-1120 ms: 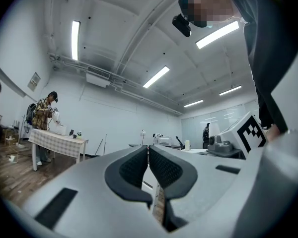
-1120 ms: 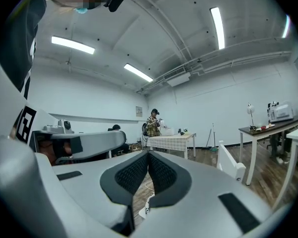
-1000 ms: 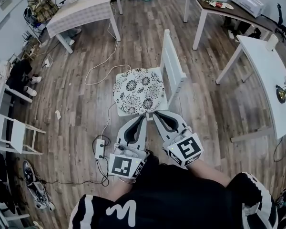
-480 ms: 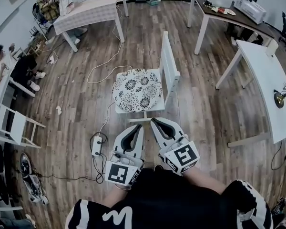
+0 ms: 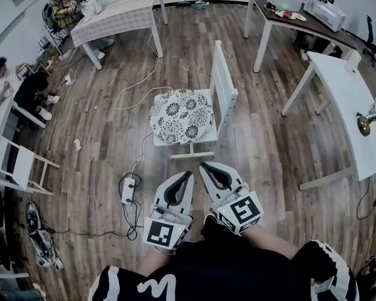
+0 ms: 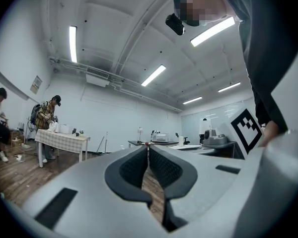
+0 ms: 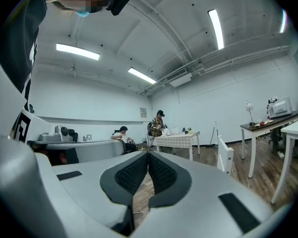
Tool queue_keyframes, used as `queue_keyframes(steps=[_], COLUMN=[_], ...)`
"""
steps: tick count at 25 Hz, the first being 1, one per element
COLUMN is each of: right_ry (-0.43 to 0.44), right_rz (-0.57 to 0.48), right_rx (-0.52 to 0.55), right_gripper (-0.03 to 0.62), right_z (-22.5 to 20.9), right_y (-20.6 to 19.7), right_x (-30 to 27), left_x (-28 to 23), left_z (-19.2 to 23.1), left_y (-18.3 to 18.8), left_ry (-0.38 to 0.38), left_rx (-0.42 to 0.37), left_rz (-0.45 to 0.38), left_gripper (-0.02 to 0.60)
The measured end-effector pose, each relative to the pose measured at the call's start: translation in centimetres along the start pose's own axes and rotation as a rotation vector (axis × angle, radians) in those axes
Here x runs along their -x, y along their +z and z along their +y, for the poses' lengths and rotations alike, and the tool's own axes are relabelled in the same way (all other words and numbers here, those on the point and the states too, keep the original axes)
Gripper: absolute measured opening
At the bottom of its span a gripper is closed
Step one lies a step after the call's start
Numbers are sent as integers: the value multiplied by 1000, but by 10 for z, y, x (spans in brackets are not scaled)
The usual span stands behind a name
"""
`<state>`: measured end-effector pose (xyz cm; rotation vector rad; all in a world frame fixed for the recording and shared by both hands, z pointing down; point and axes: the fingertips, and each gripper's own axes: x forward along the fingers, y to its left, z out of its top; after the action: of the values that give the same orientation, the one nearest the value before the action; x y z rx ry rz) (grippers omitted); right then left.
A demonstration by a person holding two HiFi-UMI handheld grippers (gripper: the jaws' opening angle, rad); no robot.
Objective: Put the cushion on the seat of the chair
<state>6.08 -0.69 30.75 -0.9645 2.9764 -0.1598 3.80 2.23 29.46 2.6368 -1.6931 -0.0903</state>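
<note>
A round white cushion with black flower print (image 5: 182,115) lies flat on the seat of the white wooden chair (image 5: 224,86) in the head view. Both grippers hang level over the floor in front of the chair, apart from it. My left gripper (image 5: 189,174) has its jaws together with nothing between them, as the left gripper view shows (image 6: 148,150). My right gripper (image 5: 202,166) is likewise shut and empty (image 7: 148,155). The chair's backrest (image 7: 224,154) shows at the right of the right gripper view.
A white power strip (image 5: 129,191) with cables lies on the wooden floor left of the grippers. White tables (image 5: 357,105) stand at the right, a checkered table (image 5: 116,17) with a person at the far left, and a small white chair (image 5: 19,174) at the left edge.
Both grippers have drawn back from the chair toward the person, and floor now shows between them and the seat. The cushion stays put on the seat.
</note>
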Motion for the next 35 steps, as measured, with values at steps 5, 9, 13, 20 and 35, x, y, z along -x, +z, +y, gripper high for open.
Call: queue_keyframes(steps=[5,9,13,20,35], right_ry=[-15,-26,-42,-80,-112], right_rz=[9,6,-4,-15,-43], right_rx=[5,9,12,7,48], right_gripper=[20,20,20,20,21], right_z=[33,66,102,158,226], right_y=[-6,-10,-12,-18,-7], right_x=[14,27,41,78,132], left_x=[36,71,109,174,246], left_z=[-4,-10,-16,-38,-67], left_y=[0,1,4,6,23], left_ry=[-9,-21,-36,-68,-87], left_rx=[13,10,9,7,14], left_rz=[2,-5,-14,-6,-52], left_gripper=[14,14,14,14,14])
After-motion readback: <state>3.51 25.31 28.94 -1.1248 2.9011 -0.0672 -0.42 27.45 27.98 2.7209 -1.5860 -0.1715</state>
